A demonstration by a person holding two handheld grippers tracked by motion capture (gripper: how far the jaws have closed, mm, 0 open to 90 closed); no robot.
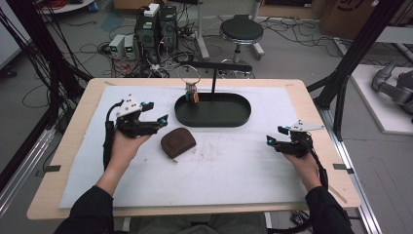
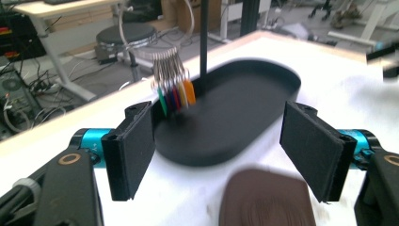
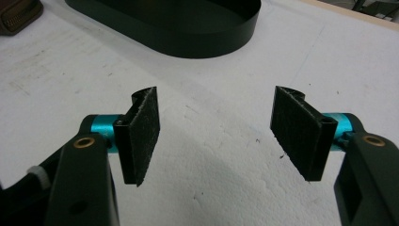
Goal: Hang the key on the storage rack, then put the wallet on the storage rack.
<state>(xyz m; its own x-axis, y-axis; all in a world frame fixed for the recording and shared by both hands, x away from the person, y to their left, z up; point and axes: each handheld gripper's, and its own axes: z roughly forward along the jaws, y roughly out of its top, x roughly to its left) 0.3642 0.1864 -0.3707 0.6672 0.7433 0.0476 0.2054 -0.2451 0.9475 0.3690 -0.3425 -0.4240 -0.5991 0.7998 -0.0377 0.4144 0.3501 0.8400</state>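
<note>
A brown zipped pouch (image 1: 178, 142) lies on the white mat just in front of the black oval tray (image 1: 214, 119). A T-shaped stand (image 1: 214, 66) rises from the tray, and a ring of keys with coloured tags (image 1: 191, 90) hangs from its left arm over the tray's left end. My left gripper (image 1: 156, 112) is open, left of the pouch and pointing toward the tray. In the left gripper view, the gripper (image 2: 219, 141) frames the tray (image 2: 244, 94), keys (image 2: 174, 92) and pouch (image 2: 266, 200), holding nothing. My right gripper (image 1: 276, 135) is open over bare mat at the right, its jaws (image 3: 216, 132) empty.
The white mat (image 1: 234, 165) covers most of the wooden table (image 1: 78, 146). Behind the table stand a round stool (image 1: 241, 30), computer cases (image 1: 156, 27) and loose cables. Black frame posts rise at both sides. The right gripper view catches the tray wall (image 3: 188, 42) and the pouch (image 3: 16, 14).
</note>
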